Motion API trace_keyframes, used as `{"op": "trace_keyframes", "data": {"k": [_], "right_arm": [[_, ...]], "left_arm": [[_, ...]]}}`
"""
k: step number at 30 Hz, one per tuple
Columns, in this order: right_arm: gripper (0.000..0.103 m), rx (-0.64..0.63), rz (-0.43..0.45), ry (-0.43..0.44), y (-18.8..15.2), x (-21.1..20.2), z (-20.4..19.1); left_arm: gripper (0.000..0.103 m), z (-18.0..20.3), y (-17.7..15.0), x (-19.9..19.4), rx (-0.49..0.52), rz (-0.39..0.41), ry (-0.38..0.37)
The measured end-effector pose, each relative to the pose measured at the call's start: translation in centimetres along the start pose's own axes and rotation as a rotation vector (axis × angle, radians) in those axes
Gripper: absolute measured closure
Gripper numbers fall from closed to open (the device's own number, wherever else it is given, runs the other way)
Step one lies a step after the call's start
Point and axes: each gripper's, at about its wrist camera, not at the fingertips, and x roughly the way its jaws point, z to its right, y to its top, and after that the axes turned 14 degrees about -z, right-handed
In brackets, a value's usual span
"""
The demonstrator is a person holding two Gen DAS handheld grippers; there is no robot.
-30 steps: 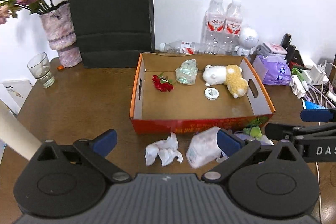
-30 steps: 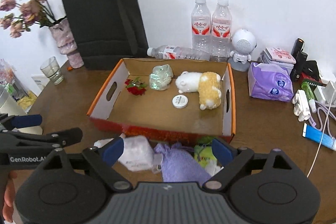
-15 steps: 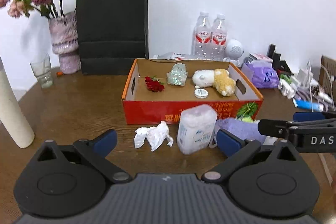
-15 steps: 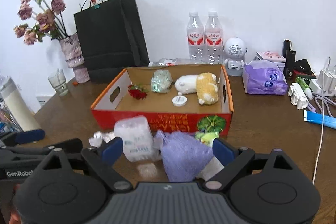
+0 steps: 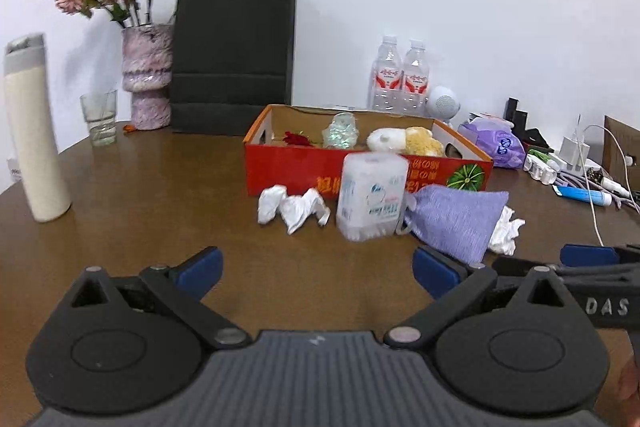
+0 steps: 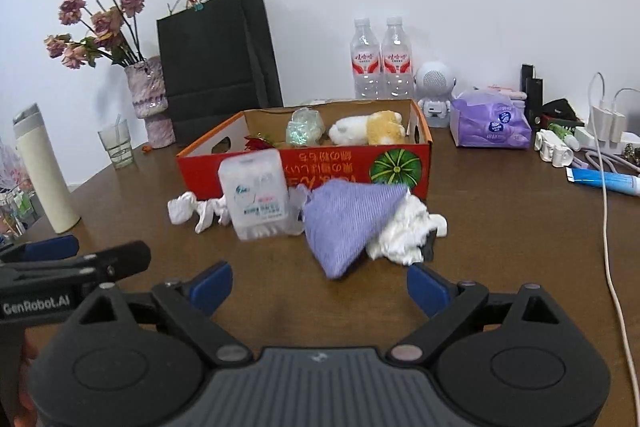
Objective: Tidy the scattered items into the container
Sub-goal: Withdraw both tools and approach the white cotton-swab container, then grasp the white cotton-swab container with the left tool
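Left gripper (image 5: 316, 269) and right gripper (image 6: 319, 281) hovered low over the tabletop (image 5: 160, 211), jaws spread wide, holding nothing. Cotton-swab box (image 6: 256, 201), purple pouch (image 6: 348, 223) and crumpled tissues (image 5: 292, 207) lay at 12 o'clock, just before the red box (image 6: 360, 167).

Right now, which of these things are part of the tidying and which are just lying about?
For the job: red box, cotton swab tub, purple pouch, crumpled tissues.

Just lying about: black bag, flower vase, water bottles, glass, thermos.
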Motion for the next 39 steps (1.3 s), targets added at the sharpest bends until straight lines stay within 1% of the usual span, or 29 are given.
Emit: {"op": "trace_keyframes", "data": {"k": [3,6,9,11,13,15,17,20,22,23,25,28,30,31,32,34,35,37,38,39], "right_arm": [[0.009,-0.013,0.026,0.0,-2.0,-0.7,-0.6],[0.004,-0.04,0.027,0.017,-3.7,-1.4,-1.2],[0.002,-0.052,0.038,0.014,-5.2,-2.5,-1.6],[0.0,-0.032,0.066,0.015,-6.3,-3.5,-1.6],[0.0,-0.033,0.099,0.021,-7.7,-4.4,-1.7],[0.0,-0.062,0.134,-0.011,-8.9,-5.1,-1.9],[0.0,-0.074,0.148,-0.041,-9.7,-5.6,-2.2],[0.0,-0.103,0.167,-0.05,-9.9,-6.4,-2.4],[0.002,-0.114,0.157,-0.04,-9.2,-6.6,-2.3],[0.002,-0.122,0.149,-0.036,-8.6,-6.5,-2.3],[0.005,-0.137,0.146,-0.035,-7.3,-6.4,-2.1],[0.01,-0.141,0.158,-0.02,-5.2,-5.9,-1.5],[0.013,-0.129,0.153,-0.012,-3.9,-5.1,-1.0],[0.016,-0.122,0.147,-0.006,-3.3,-4.6,-0.7],[0.017,-0.113,0.137,0.001,-2.8,-4.1,-0.4],[0.018,-0.094,0.121,0.017,-2.0,-3.1,0.1],[0.018,-0.086,0.116,0.024,-1.6,-2.7,0.4],[0.018,-0.073,0.108,0.032,-1.1,-1.9,0.9],[0.018,-0.067,0.103,0.036,-0.9,-1.4,1.2],[0.018,-0.062,0.095,0.042,-0.7,-1.0,1.4]], "left_arm": [[0.0,-0.2,-1.8,-1.0,-0.004,0.024,0.001],[0.0,-0.4,-3.8,-2.5,-0.013,0.045,0.016],[0.0,-0.7,-5.5,-3.6,-0.008,0.048,0.003],[0.0,-0.8,-6.6,-4.2,-0.002,0.047,-0.001],[0.0,-0.8,-7.5,-4.6,0.017,0.057,0.001],[0.0,-0.9,-8.1,-4.9,0.021,0.062,0.006],[0.0,-1.1,-8.6,-4.9,0.013,0.037,-0.002],[0.0,-1.4,-8.4,-4.7,0.004,-0.012,-0.036],[0.0,-1.3,-7.0,-4.4,0.034,-0.033,-0.072],[0.0,-1.3,-6.2,-4.3,0.052,-0.031,-0.074],[0.0,-1.3,-3.3,-3.7,0.097,-0.02,-0.068],[0.001,-1.4,1.6,-1.4,0.148,0.012,-0.113],[0.013,-1.0,4.7,1.2,0.161,0.017,-0.136],[0.025,-0.7,6.0,2.5,0.167,0.007,-0.15],[0.029,-0.2,7.1,3.9,0.176,-0.008,-0.169],[0.028,0.8,9.1,6.9,0.212,-0.025,-0.223],[0.021,1.3,9.7,7.9,0.227,-0.014,-0.233],[0.014,2.0,10.4,9.8,0.267,0.005,-0.243],[0.014,2.3,10.8,10.7,0.283,-0.009,-0.248],[0.018,2.5,11.0,11.5,0.29,-0.036,-0.247]]}}
